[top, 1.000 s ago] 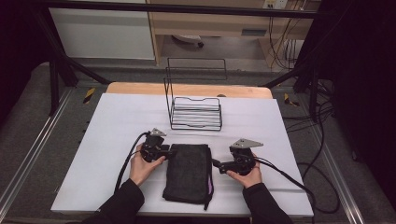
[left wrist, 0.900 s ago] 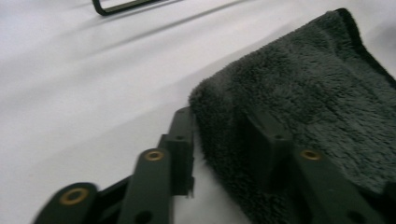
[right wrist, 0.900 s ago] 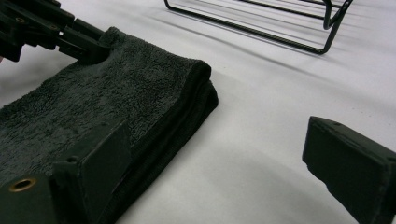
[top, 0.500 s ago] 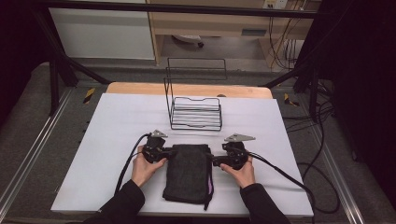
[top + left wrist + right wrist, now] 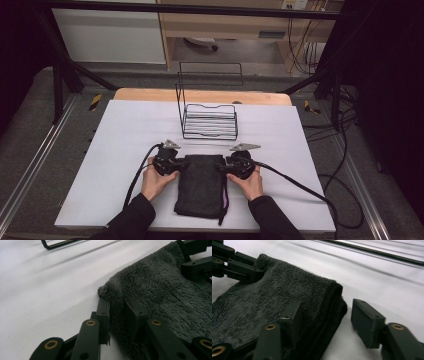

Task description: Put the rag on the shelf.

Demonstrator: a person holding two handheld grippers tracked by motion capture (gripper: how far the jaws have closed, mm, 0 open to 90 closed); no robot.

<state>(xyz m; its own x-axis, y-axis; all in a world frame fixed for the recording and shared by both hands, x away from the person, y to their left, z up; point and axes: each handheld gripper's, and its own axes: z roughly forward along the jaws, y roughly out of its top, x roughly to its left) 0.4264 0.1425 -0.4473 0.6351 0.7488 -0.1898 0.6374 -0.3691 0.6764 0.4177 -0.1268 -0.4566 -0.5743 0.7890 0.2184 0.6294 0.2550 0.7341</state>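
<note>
A folded dark grey towel [image 5: 202, 185] lies on the white table [image 5: 115, 150] between the two grippers, its far corners at their tips. The left gripper [image 5: 181, 163] is clamped on the towel's far left corner: in the left gripper view [image 5: 117, 317] the fluffy cloth bunches between the two black pads, which press it from both sides, with the rest of the towel spreading away to that gripper's right. The right gripper [image 5: 223, 167] sits at the far right corner; in the right gripper view [image 5: 325, 317] its jaws have just been closing, with the folded edge of the towel [image 5: 287, 297] between them. One pad rests on the cloth, while the other stands off on the bare table, a gap showing between it and the fold, so this corner is not yet pinched. Beyond both gripper tips, well apart from the towel, a black wire rack [image 5: 209, 120] stands on the table.
</note>
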